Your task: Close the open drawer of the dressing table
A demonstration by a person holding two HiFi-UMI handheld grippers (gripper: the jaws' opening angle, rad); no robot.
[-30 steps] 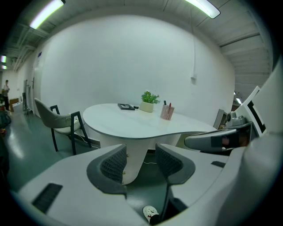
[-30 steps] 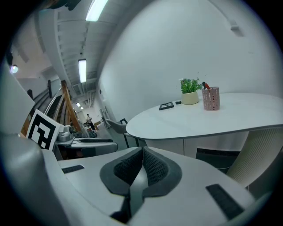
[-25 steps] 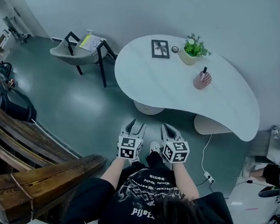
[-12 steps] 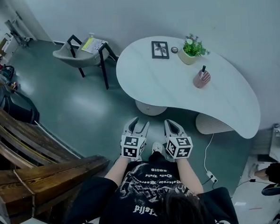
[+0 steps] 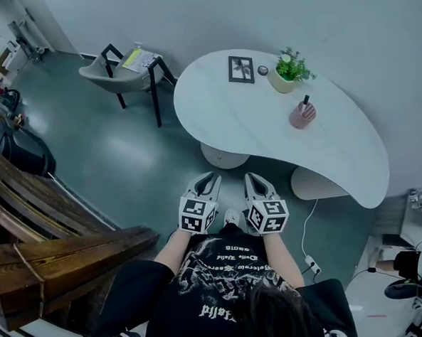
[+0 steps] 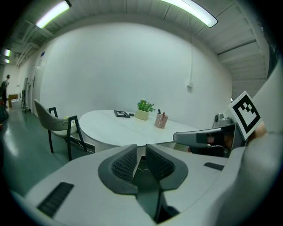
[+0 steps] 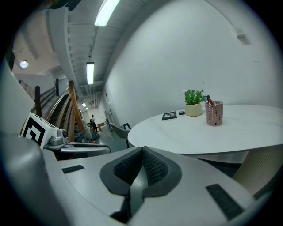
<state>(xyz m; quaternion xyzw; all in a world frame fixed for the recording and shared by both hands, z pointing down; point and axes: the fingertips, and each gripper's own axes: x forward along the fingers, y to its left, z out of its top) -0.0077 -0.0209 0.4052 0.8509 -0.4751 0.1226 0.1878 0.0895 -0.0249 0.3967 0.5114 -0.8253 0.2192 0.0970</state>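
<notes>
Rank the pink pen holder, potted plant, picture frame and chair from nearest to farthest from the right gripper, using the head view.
From the right gripper:
1. Pink pen holder, on the right part of the table.
2. Potted plant and picture frame, both at the table's far edge: too close to call.
3. Chair, far off to the left.

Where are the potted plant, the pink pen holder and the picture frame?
potted plant [image 5: 284,83], head view, its pot.
pink pen holder [image 5: 302,115], head view, its side.
picture frame [image 5: 240,69], head view, its middle.

Wall [image 5: 258,12]: plain, pale | Floor [image 5: 125,155]: glossy green | Furniture: grey chair [image 5: 123,73] near wall, wooden beams [image 5: 66,255] at left | Light: ceiling strip lamps [image 6: 190,11] lit
</notes>
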